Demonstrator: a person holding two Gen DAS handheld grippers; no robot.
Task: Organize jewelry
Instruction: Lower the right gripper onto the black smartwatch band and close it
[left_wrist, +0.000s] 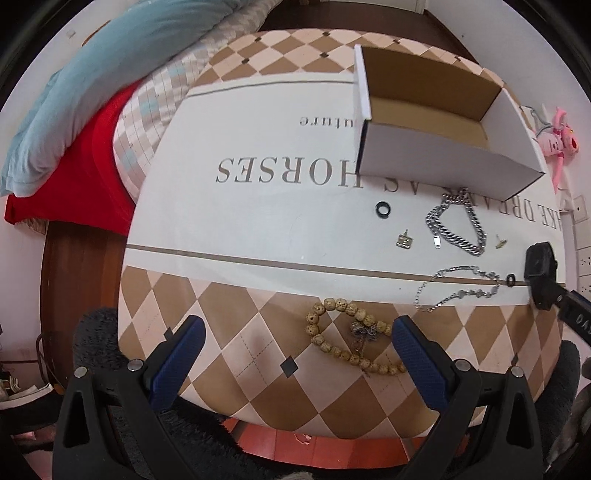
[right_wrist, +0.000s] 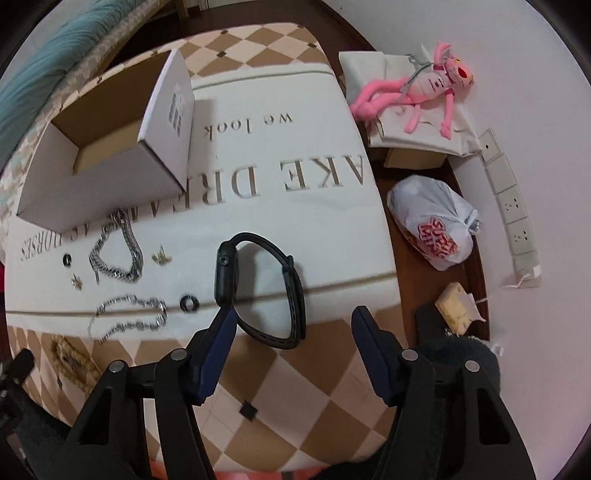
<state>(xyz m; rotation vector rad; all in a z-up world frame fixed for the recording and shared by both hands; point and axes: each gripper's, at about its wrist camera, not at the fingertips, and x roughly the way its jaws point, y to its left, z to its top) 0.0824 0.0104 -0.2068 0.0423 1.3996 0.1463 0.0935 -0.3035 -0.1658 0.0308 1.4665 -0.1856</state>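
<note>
Jewelry lies on a round table under a checked cloth. In the left wrist view my left gripper hangs open above the near edge. A beaded bracelet lies by its right finger, untouched. Farther right are a thick silver chain, a thin chain, a black ring and gold earrings. In the right wrist view my right gripper is open around the strap loop of a black watch. Its left finger is close under the watch case; the right finger stands apart.
An open cardboard box stands behind the jewelry, seen also as the box. Right of the table are a pink plush toy, a white plastic bag and a power strip. Blue bedding and red cloth lie left.
</note>
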